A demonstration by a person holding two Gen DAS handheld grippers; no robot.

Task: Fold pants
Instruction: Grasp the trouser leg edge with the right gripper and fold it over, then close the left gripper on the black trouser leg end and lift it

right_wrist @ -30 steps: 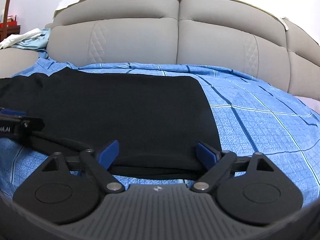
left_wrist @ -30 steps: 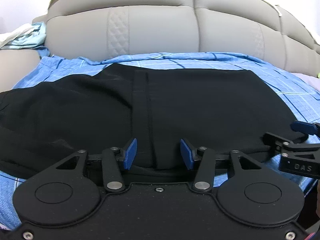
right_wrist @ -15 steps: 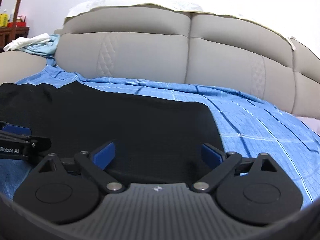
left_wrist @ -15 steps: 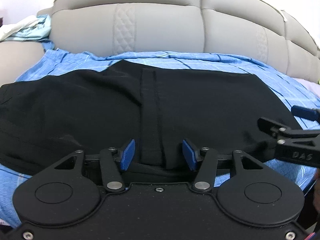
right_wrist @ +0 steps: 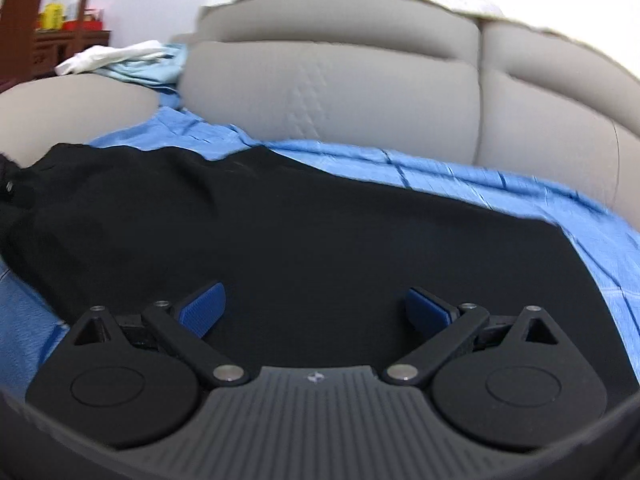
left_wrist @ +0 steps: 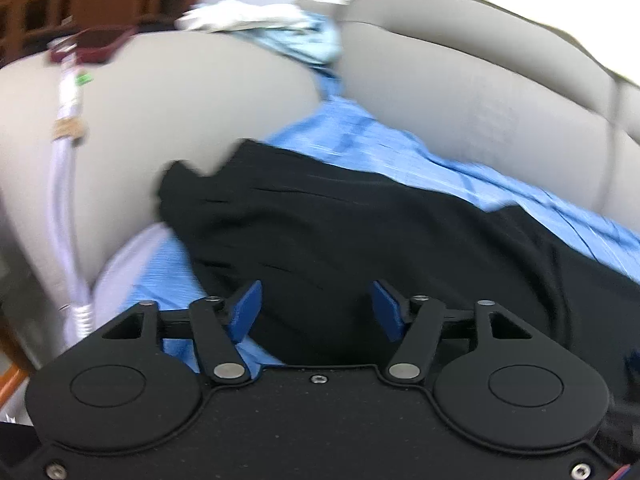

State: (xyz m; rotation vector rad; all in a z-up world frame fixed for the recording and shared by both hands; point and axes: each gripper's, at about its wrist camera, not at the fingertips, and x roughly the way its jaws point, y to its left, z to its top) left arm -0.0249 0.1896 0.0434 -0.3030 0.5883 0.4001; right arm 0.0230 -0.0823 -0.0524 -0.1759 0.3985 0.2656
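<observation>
Blue sheet (right_wrist: 460,172) under black pants (right_wrist: 320,248)

pants (right_wrist: 320,240) | black, rumpled at left end | flat on sofa

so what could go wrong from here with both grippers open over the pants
1. The black fabric pants lie bunched and wrinkled at their left end against the grey sofa armrest; a fold made now may trap those creases.
2. The left gripper hangs open over the pants' edge and the blue checked sheet, so closing there might pinch the sheet too.
3. The right gripper is open over mid-fabric and could grab one layer only.
</observation>
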